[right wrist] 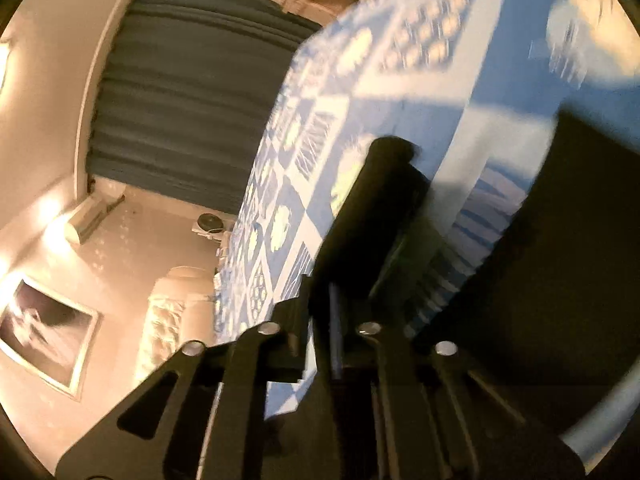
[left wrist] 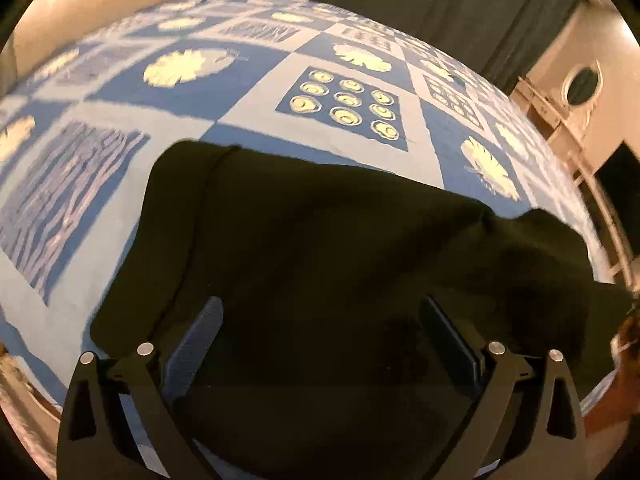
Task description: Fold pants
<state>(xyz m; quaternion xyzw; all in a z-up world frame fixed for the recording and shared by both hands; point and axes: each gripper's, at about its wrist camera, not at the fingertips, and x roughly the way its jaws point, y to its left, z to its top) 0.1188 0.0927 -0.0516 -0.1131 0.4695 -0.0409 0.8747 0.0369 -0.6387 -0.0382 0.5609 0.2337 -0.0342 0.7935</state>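
On a bed spread with a blue-and-white patterned cover, black pants lie partly folded, one thick edge turned over at the left. Above the near part of the dark cloth hangs the left gripper, its jaws spread wide with nothing pinched between them. Off to the side, the right gripper has its jaws drawn together on a fold of the pants, a dark tuft of cloth showing past the fingertips; that view is tilted and blurred. Beyond the bed hang dark curtains against pale walls
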